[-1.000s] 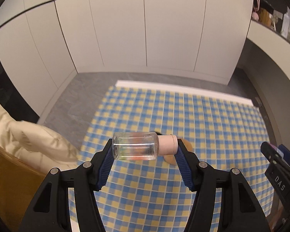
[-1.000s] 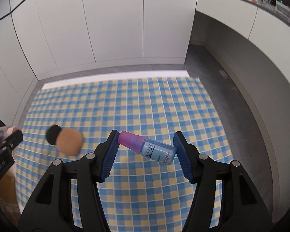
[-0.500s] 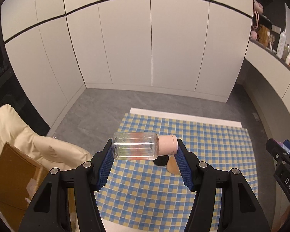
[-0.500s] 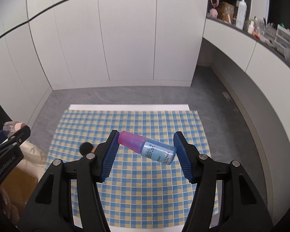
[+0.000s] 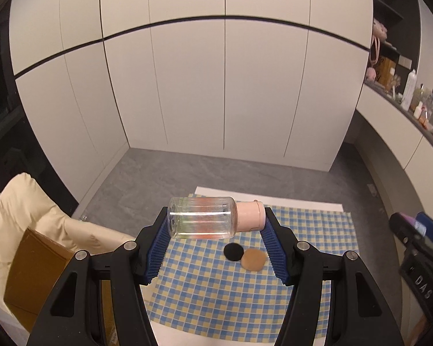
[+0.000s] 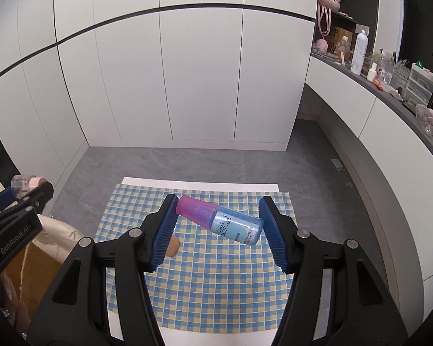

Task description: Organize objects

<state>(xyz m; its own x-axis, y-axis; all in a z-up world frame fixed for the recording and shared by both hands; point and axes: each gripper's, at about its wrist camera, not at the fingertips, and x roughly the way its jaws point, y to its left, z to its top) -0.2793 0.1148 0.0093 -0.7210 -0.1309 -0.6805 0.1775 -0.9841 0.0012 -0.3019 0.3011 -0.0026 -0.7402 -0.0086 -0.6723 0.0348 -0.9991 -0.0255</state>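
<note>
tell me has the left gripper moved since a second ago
Yes. The left gripper, shut on the clear bottle, has risen: the checkered cloth below looks smaller and farther off, and the floor now shows around it.

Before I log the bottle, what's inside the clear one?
The clear bottle, held crosswise in the left tool, shows clear liquid filling part of it. The pink cap hides the neck.

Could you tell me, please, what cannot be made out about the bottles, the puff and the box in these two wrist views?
- Blue bottle, right wrist: label print too small beyond a date code.
- Tan puff, right wrist: mostly hidden behind the gripper finger; its black part shows only from the left wrist.
- Cardboard box, left wrist: contents hidden by cream fabric and the frame edge.
- Clear bottle, left wrist: contents unclear.
</note>
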